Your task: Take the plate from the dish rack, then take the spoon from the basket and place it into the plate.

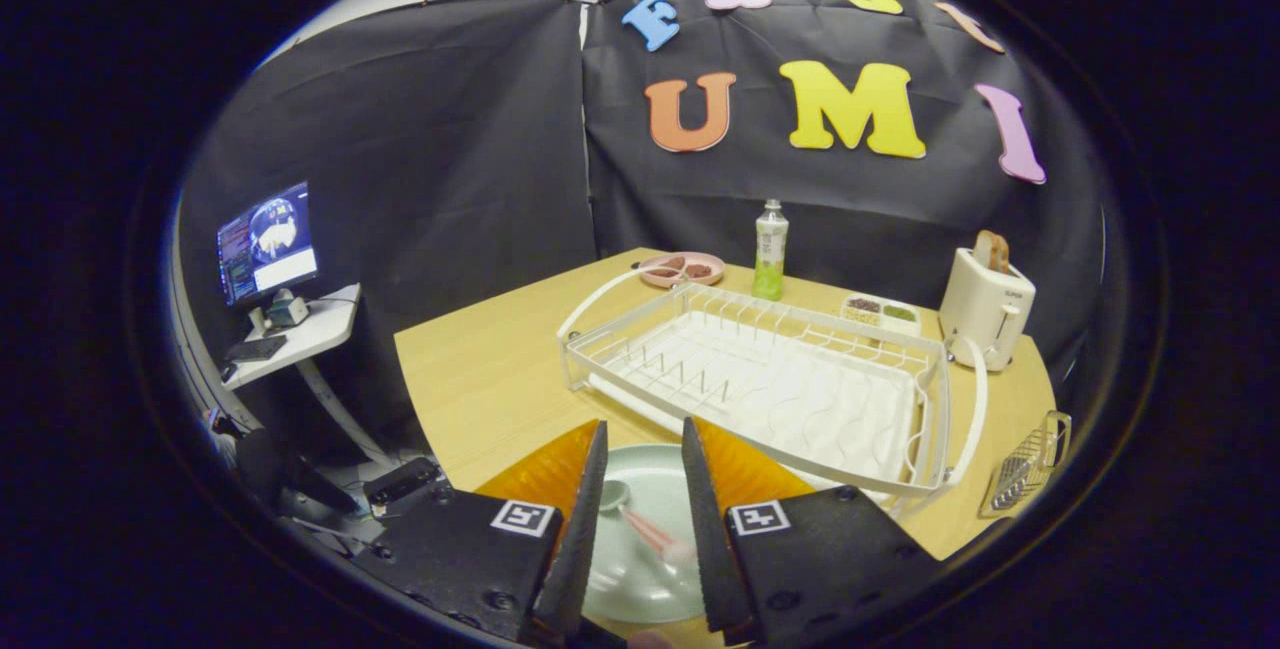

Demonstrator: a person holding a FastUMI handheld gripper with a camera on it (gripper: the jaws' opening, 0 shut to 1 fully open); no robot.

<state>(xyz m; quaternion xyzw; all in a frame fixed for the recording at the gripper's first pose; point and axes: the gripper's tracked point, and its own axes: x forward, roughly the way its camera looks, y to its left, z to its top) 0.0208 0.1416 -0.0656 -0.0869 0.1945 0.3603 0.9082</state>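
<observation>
Hovering tongs (645, 439) gape empty above spoon (640, 521) lying in plate (640, 569).

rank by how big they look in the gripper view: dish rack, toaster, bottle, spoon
1. dish rack
2. toaster
3. bottle
Spoon: looks about bottle-sized, but it lies close, in the plate between the open fingers, so unranked.

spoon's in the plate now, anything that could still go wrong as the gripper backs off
1. The gripper hangs open with the spoon and pale green plate between its fingers; a low or crooked withdrawal might clip the spoon handle and flick it out.
2. The plate seems to sit near the table edge closest to the gripper, so a nudge could push it off.
3. The white dish rack stands just beyond the plate; a forward swing could hit its rim.
</observation>
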